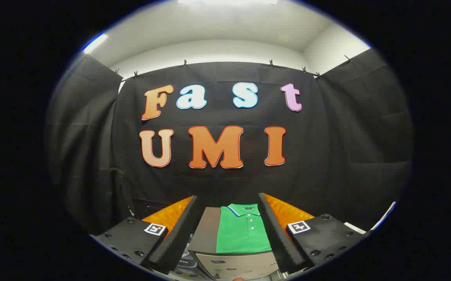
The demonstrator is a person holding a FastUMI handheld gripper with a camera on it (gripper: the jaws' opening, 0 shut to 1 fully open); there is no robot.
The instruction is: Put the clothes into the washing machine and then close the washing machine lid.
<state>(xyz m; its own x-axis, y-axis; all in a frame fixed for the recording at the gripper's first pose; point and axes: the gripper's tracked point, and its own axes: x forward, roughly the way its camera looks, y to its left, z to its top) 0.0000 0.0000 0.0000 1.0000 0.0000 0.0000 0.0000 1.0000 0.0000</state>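
Lying flat in the lower centre of the frame, a folded green polo shirt point(242, 234) rests on a grey-brown box-like top point(206, 234), possibly the washing machine, though I cannot tell for sure. The shirt's long axis runs away from the camera, with its collar at the far end toward the black cloth wall point(225, 183) and its hem nearest the viewer. The button placket runs along that same line. An orange surface point(284, 212) shows behind, on either side. The gripper point(227, 230) is held level, pointing straight ahead, its two fingers point(276, 234) spread wide apart, one on each side of the shirt, gripping nothing.
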